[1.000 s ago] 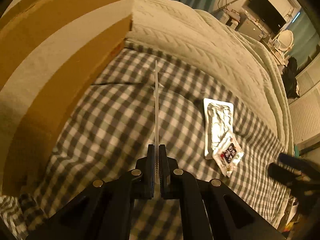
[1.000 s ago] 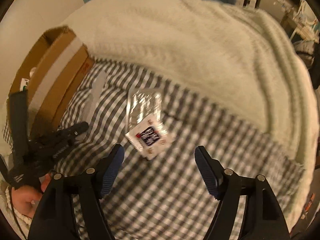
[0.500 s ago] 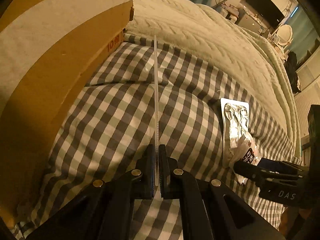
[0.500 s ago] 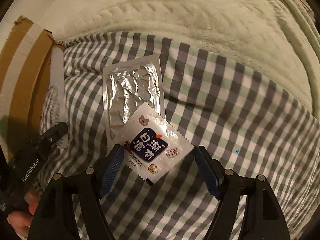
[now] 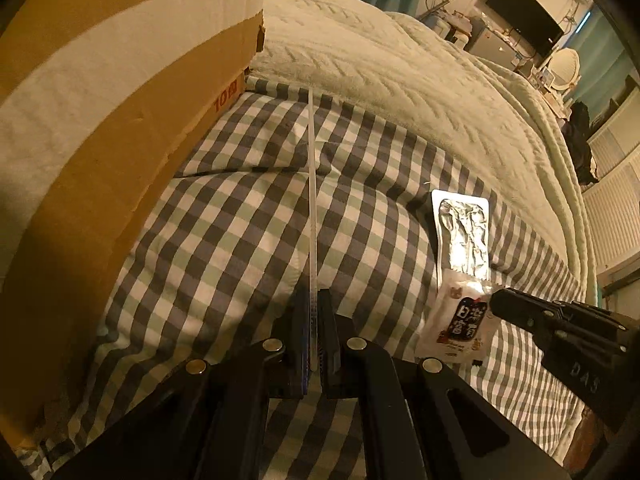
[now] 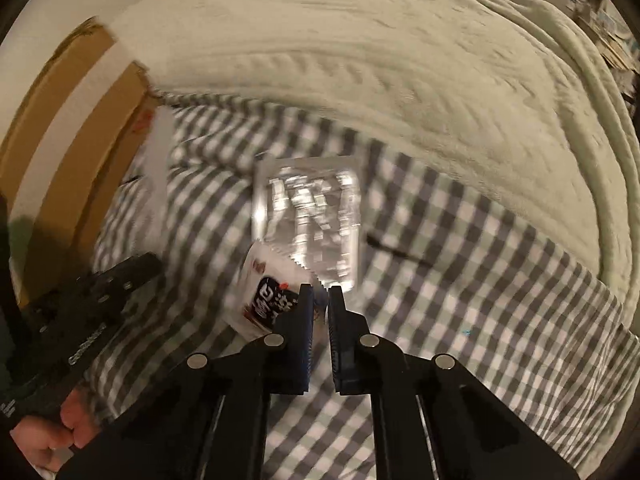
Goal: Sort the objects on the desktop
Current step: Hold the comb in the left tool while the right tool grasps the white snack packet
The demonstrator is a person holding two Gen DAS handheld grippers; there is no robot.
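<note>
Left gripper point(image 5: 315, 312) clamps long clear plastic ruler point(image 5: 312, 200) edge-on: stiff, slick. Right gripper point(image 6: 319, 300) pinches small white printed snack sachet point(image 6: 266, 294) on checked bedsheet point(image 6: 460, 300): light, crinkly, grab edge.

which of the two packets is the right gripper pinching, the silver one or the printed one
The white printed packet with the dark label. The right gripper is closed on its edge, while the plain silver foil packet lies untouched just beyond, partly under it.

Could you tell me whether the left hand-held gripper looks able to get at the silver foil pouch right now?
Probably not: the left hand-held gripper is shut on a ruler, so it cannot take the foil pouch.
</note>
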